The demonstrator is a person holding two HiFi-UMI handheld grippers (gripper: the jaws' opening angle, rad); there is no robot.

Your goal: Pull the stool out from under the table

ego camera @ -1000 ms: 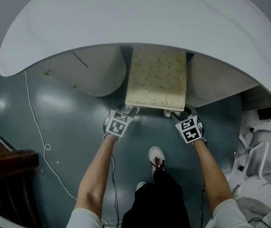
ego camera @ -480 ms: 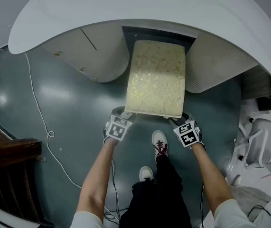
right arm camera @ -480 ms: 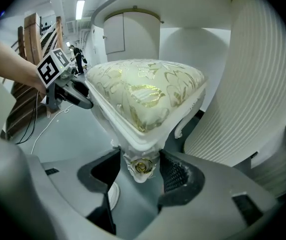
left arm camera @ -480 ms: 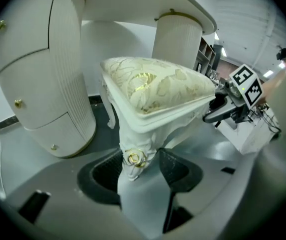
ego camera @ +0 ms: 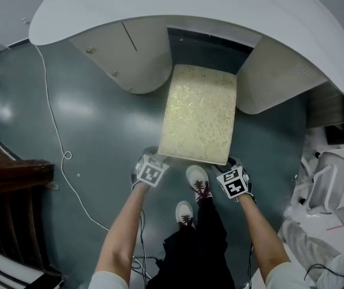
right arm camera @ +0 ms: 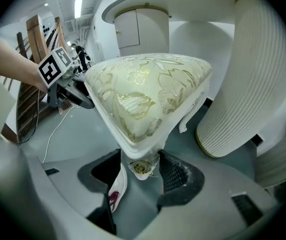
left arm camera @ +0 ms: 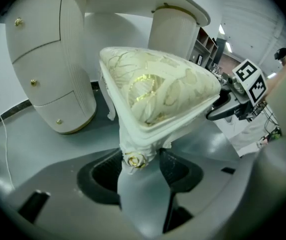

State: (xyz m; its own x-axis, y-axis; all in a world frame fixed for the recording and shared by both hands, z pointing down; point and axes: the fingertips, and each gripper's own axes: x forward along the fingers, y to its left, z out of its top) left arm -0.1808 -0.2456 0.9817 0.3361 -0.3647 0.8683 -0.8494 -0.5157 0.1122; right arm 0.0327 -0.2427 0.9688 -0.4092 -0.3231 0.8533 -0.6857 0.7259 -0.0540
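Stool (ego camera: 199, 113) has slid out from beneath the surface (ego camera: 232, 11) since the earlier frame.
We clamp its near corners in the left gripper (ego camera: 154, 158) and right gripper (ego camera: 231, 162); nearly clear, it awaits a last pull across the floor (ego camera: 99, 131).

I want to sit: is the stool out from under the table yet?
Out: in the head view the stool shows its whole cushion, with dark floor between its far end and the edge of the tabletop.
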